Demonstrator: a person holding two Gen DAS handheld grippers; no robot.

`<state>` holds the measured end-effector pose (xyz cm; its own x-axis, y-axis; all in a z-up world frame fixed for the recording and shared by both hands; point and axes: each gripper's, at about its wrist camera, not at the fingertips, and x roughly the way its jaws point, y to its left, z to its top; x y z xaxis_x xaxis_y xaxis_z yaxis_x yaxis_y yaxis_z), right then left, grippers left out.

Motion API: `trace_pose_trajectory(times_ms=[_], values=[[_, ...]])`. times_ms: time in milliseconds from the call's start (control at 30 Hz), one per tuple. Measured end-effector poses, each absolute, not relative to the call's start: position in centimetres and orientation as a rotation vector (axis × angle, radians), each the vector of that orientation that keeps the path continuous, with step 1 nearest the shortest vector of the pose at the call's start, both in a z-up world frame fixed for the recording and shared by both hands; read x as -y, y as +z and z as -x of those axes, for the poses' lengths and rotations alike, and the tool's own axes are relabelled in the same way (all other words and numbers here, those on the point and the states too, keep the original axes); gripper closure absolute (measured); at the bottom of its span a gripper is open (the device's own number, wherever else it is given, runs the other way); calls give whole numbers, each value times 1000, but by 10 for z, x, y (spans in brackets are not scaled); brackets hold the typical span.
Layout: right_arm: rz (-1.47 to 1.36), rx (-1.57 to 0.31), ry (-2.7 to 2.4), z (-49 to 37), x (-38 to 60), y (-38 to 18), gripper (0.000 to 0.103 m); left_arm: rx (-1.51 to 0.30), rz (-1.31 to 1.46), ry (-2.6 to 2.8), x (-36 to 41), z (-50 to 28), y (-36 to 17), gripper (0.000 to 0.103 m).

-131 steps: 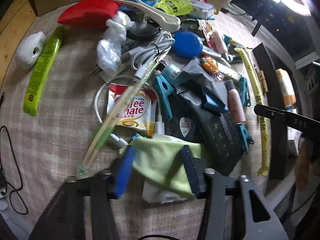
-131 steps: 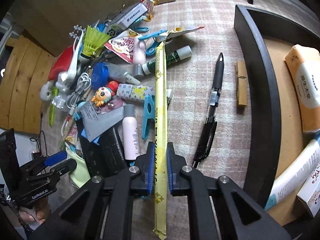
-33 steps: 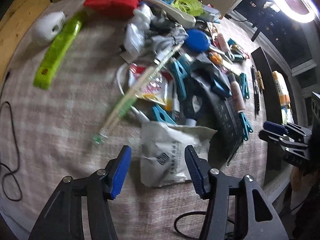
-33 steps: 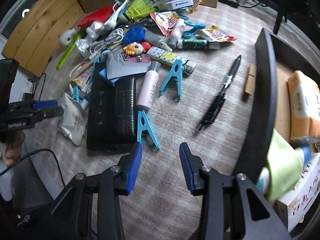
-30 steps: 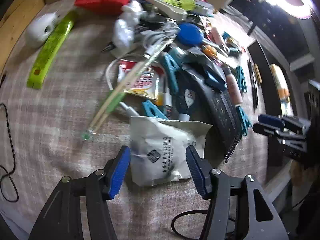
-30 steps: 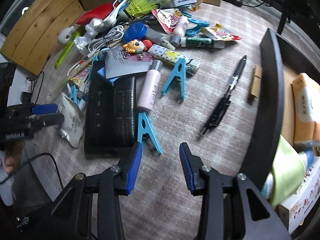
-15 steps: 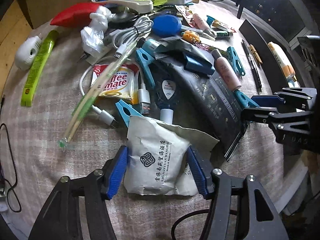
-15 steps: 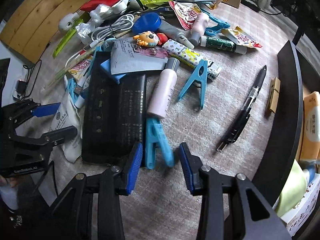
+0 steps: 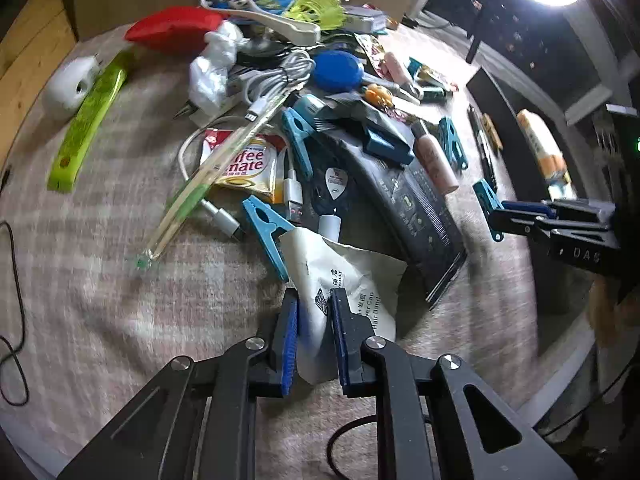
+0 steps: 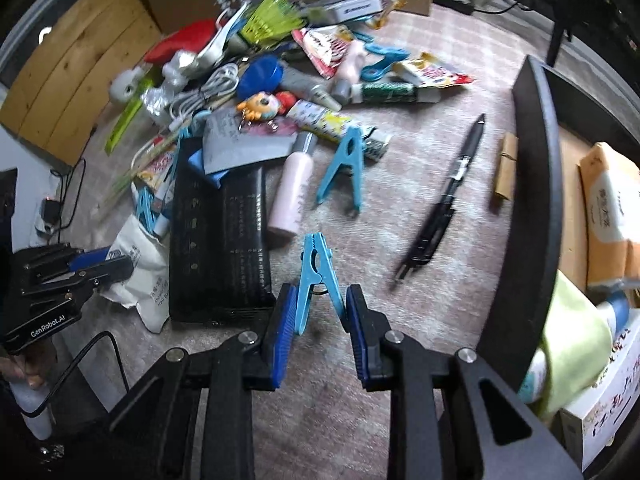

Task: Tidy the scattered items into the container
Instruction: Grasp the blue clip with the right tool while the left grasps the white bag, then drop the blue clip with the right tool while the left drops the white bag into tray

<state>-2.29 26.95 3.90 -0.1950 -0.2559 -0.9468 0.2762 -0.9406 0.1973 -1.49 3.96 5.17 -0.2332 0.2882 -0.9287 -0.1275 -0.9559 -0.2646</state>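
My left gripper (image 9: 313, 336) is shut on a white paper sachet (image 9: 348, 280) at the near edge of the pile; it also shows in the right wrist view (image 10: 140, 268). My right gripper (image 10: 318, 320) has its blue pads against the two legs of a blue clothes peg (image 10: 318, 272) on the cloth, closed on it. The dark container (image 10: 536, 184) stands at the right and holds a tissue pack (image 10: 612, 212), a green cloth (image 10: 576, 340) and a box. The right gripper shows in the left wrist view (image 9: 520, 216).
Scattered items lie on the checked cloth: a black flat pack (image 10: 220, 240), a pink bottle (image 10: 294, 188), another blue peg (image 10: 344, 168), a black pen (image 10: 448, 196), a wooden peg (image 10: 506, 168), cables, a red case (image 9: 172, 30), a green tube (image 9: 86, 128). A cardboard box stands behind.
My left gripper has closed on the white sachet. My right gripper has moved onto the blue clothes peg and narrowed around it.
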Motion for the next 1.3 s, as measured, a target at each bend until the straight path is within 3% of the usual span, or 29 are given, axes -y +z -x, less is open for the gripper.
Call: trace_pose_trajectory(times_ms=[467, 667, 1133, 1167, 1233, 1267, 1300], values=[[-1619, 152, -2385, 17, -313, 95, 78, 258, 1539, 2340, -41, 26, 134, 89], [-1610, 255, -2506, 1, -381, 118, 78, 227, 1447, 2240, -110, 41, 147, 89], [-1707, 431, -2747, -51, -514, 131, 78, -75, 1310, 1995, -305, 20, 161, 88], [-1714, 435, -2759, -54, -519, 130, 78, -95, 1285, 2003, -315, 17, 163, 83], [-1719, 441, -2774, -58, -528, 130, 76, -138, 1272, 2016, -330, 16, 162, 59], [-1735, 448, -2785, -60, -532, 129, 65, -159, 1277, 2009, -336, 15, 160, 38], [-1754, 462, -2801, -60, -536, 128, 58, -173, 1272, 2010, -340, 14, 159, 37]])
